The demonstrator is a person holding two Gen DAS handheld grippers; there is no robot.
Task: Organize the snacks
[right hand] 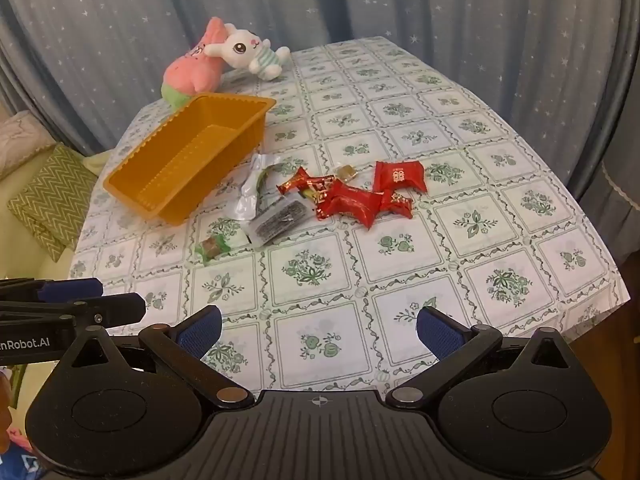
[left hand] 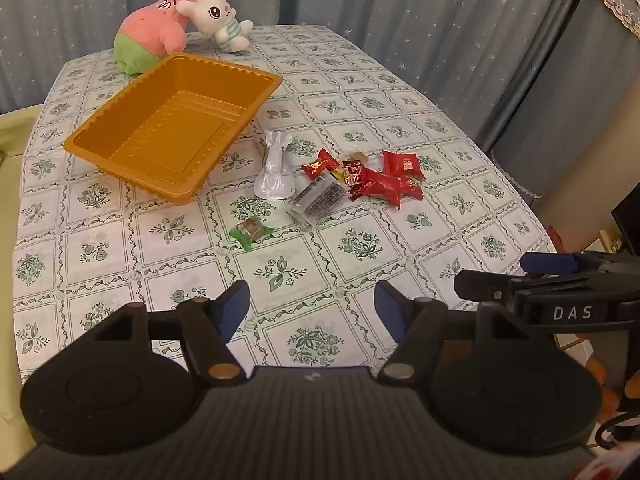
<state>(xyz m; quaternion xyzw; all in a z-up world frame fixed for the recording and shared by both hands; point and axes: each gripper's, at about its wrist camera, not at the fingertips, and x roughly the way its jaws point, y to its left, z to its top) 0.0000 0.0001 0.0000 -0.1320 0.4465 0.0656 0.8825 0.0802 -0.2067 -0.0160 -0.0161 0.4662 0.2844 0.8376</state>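
Both my left gripper point(left hand: 312, 308) and right gripper point(right hand: 319, 330) gape wide, holding nothing; light, crinkly, slippery snacks point(left hand: 362, 178) ahead, best pinched by twisted wrapper ends

Lighting's soft and even indoors, kinda warm, no hard shadows, just faint ones under the orange tray point(left hand: 172, 128) and the snack wrappers point(right hand: 348, 196). Slight glare on the silver pouch point(left hand: 274, 176). Both views are sharp in the middle, but the fisheye bends the tablecloth point(right hand: 480, 240) edges and darkens the right view's corners.
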